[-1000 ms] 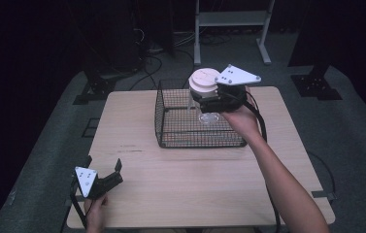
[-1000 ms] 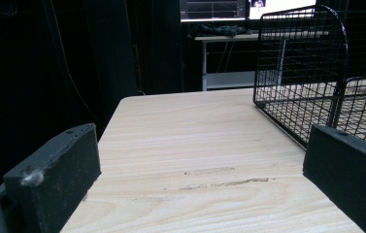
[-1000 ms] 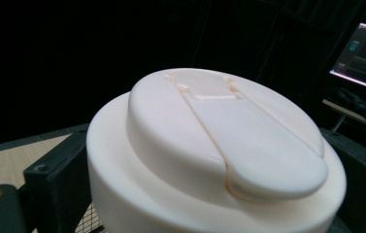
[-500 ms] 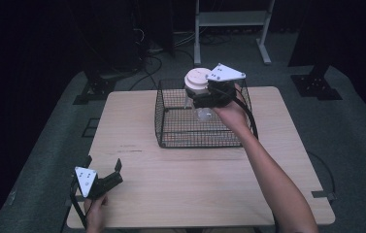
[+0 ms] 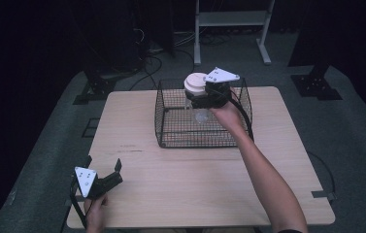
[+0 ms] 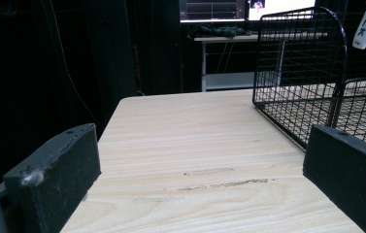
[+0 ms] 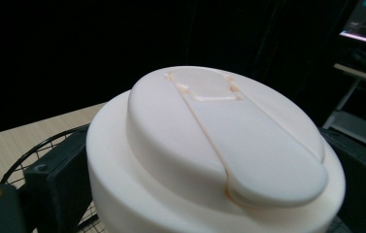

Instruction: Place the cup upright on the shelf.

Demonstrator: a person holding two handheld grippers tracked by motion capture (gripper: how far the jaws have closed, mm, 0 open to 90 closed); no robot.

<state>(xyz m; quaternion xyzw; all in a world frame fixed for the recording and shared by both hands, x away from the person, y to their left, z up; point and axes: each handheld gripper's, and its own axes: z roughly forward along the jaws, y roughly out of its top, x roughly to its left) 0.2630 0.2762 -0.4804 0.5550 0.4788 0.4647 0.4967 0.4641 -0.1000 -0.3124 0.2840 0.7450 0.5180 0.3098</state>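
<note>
Pale wood is the top of the table (image 5: 185,189); at the lower left of the high view the left gripper (image 5: 104,173) rests on it in the person's left hand (image 5: 95,216), its jaws wide apart with nothing between them; in the left gripper view the two black jaws stand at the far sides with bare wood in the gap; the black wire basket (image 6: 311,73) sits at the upper right of that view, well away from this gripper. Moving right in the high view, the basket (image 5: 171,128) sits in the upper middle; right above it the right gripper (image 5: 196,97) holds a clear jar with a cream lid (image 5: 196,83); the jaws are closed on the jar just under the lid, one on each side; the jar stands upright, top up; so the right hand is much nearer; I think the jar can go straight down or straight up.
</note>
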